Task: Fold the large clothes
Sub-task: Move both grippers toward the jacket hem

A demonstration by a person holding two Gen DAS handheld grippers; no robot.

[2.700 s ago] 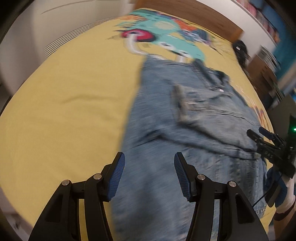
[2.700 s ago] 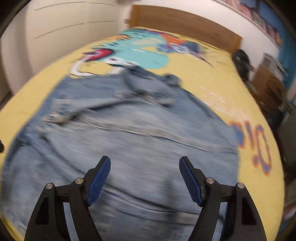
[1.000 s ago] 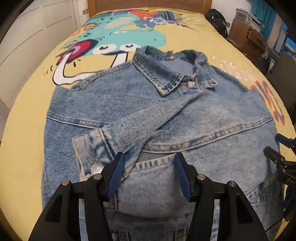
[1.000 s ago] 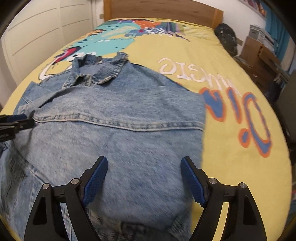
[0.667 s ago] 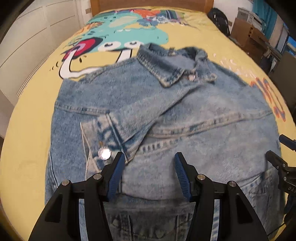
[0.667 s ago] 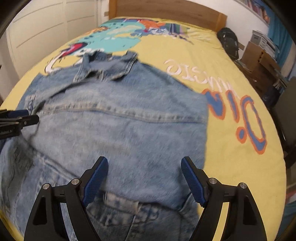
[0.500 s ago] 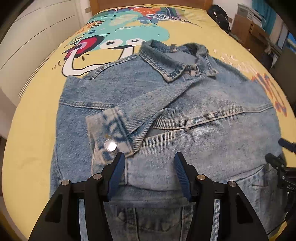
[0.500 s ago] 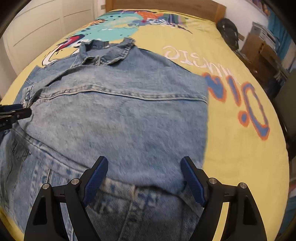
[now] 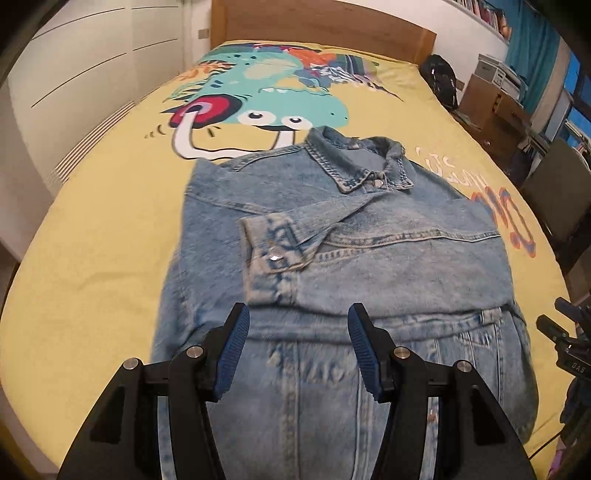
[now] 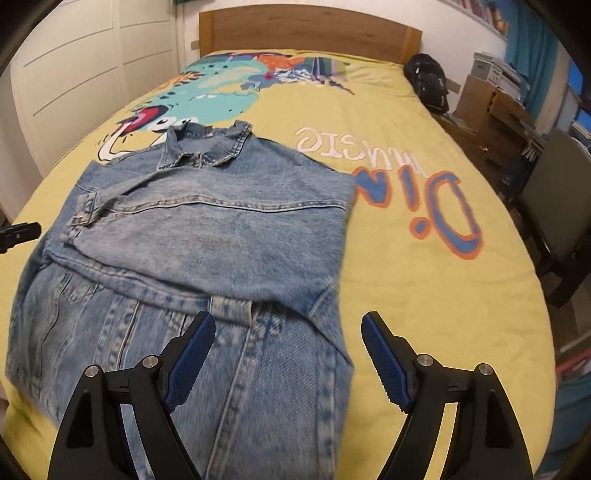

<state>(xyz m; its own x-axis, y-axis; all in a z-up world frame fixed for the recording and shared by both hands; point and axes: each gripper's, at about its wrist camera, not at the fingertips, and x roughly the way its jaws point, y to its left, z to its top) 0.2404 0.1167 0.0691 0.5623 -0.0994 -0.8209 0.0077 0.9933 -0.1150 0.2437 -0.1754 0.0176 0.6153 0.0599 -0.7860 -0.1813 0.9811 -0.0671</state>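
Observation:
A blue denim jacket [image 9: 369,258] lies flat on the yellow bedspread [image 9: 92,240], collar [image 9: 362,166] toward the headboard. One sleeve is folded across the body, its cuff [image 9: 273,254] with a metal button on top. My left gripper [image 9: 297,350] is open and empty above the jacket's near hem. In the right wrist view the jacket [image 10: 221,240] fills the left half of the bed. My right gripper [image 10: 288,358] is open and empty above the jacket's near right part. The right gripper also shows at the edge of the left wrist view [image 9: 565,332].
A wooden headboard [image 10: 306,33] stands at the far end. White wardrobe doors [image 9: 74,66] run along the left. A black bag [image 10: 426,81], cardboard boxes [image 10: 484,99] and a grey chair [image 10: 557,210] stand to the right of the bed.
Both grippers have drawn back toward the near end of the bed and risen. More of the jacket's lower part and hem shows now. Both stay open and empty.

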